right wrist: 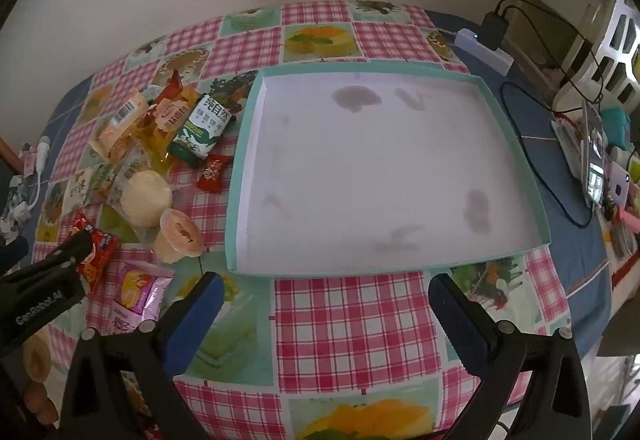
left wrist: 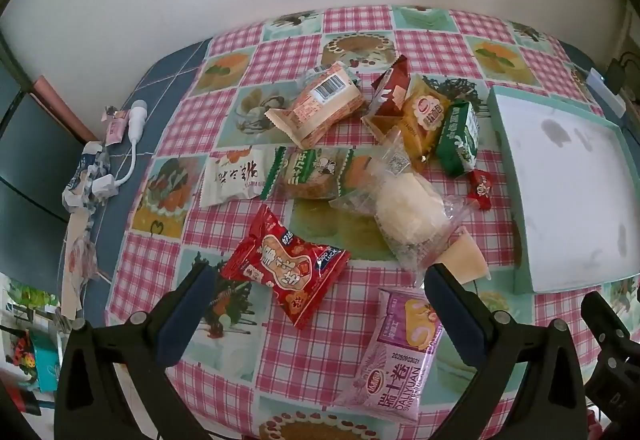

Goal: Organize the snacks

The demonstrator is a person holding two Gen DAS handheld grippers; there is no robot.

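Note:
Several wrapped snacks lie in a loose pile on the checked tablecloth. In the left wrist view my left gripper (left wrist: 320,282) is open and empty, hovering over a red peanut packet (left wrist: 284,264), with a purple roll-cake packet (left wrist: 396,356) by its right finger and a clear-wrapped white bun (left wrist: 404,207) beyond. A green milk carton (left wrist: 458,137) and a small red candy (left wrist: 480,185) lie nearer the teal box (left wrist: 508,175). In the right wrist view my right gripper (right wrist: 322,294) is open and empty just in front of the teal-rimmed white box (right wrist: 516,143), which holds nothing. A jelly cup (right wrist: 178,236) stands left of the box.
A white charger and cable (left wrist: 134,127) and torn wrappers lie at the table's left edge. A power strip with a black plug (right wrist: 486,45), cables and a phone (right wrist: 594,155) sit to the right of the box. A wall stands behind the table.

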